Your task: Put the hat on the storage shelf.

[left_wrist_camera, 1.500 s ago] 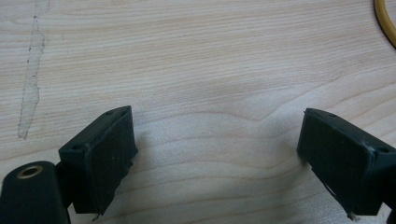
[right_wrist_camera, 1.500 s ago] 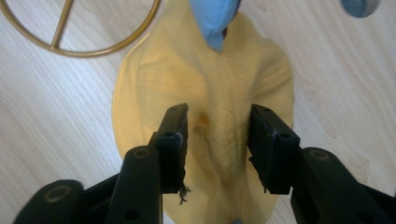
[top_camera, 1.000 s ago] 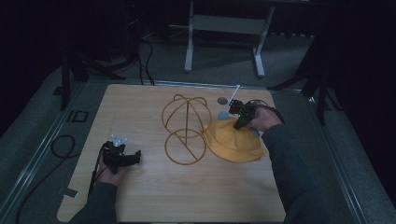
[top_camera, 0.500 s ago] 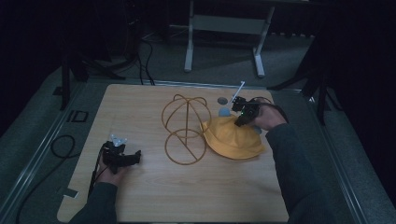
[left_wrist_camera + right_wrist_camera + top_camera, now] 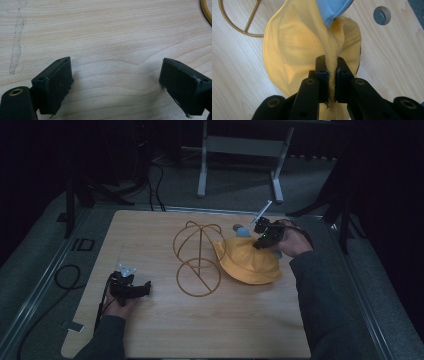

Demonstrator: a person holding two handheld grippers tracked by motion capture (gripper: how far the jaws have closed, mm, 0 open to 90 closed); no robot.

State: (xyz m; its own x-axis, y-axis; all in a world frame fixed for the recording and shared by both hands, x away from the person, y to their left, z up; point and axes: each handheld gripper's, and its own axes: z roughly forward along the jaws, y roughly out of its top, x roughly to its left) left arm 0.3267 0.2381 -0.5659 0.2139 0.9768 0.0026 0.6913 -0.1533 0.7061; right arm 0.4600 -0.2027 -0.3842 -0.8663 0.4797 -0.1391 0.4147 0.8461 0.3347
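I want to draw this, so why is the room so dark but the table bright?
In the high view the light falls on the wooden table, leaving the floor and room nearly black. The right gripper view is bright and sharp on the yellow hat. The left gripper view shows soft shadows under the left gripper.

I see a gold wire hat stand at the centre of the wooden table. A grey metal frame stands at the top of the frame, and black cables lie at lower left.
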